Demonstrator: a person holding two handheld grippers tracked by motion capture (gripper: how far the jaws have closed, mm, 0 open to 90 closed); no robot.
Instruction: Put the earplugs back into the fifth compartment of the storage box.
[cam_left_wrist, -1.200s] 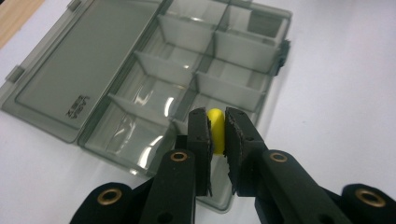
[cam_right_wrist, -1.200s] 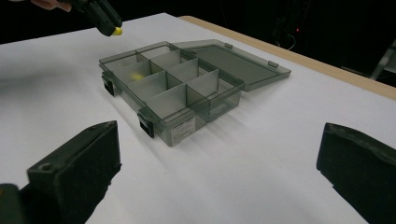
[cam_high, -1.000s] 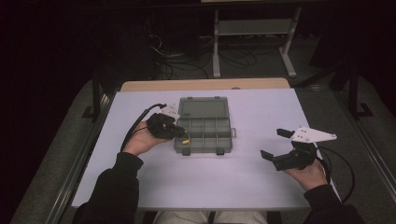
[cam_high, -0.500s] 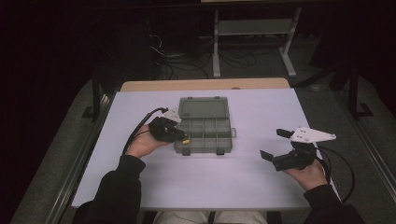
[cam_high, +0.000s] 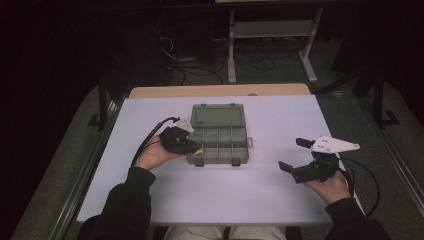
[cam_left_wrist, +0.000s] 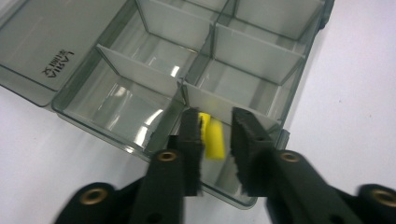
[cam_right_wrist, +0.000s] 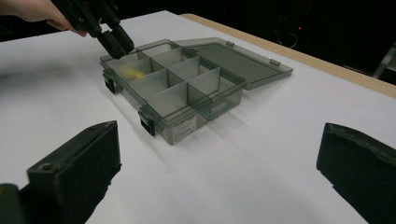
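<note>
I had the left gripper (cam_left_wrist: 214, 140) poised over the near-left corner cell of the smoky compartment box (cam_high: 220, 134), its lid thrown open and lying flat on the far side. Between my jaws sat a small yellow piece (cam_left_wrist: 214, 138). The jaws stood narrow, but the right-hand one showed a sliver of daylight beside the yellow, so I could not tell whether I was pinching it or had just let it drop; it looked to lie down in the cell, just ahead of my fingertips. In the right gripper view a yellow smear sat low inside that same cell, which leaned me toward released.

My right gripper (cam_high: 300, 159) hovered wide and empty over bare table (cam_high: 280, 200), well apart from the box, which lay ahead and to its left.

I judged the step to be stocking, or else emptying, that corner compartment. If placing, the next move called for spreading the left jaws a touch more and lifting straight up, clear of the divider just beyond them. If picking, it called for closing firmly first.
</note>
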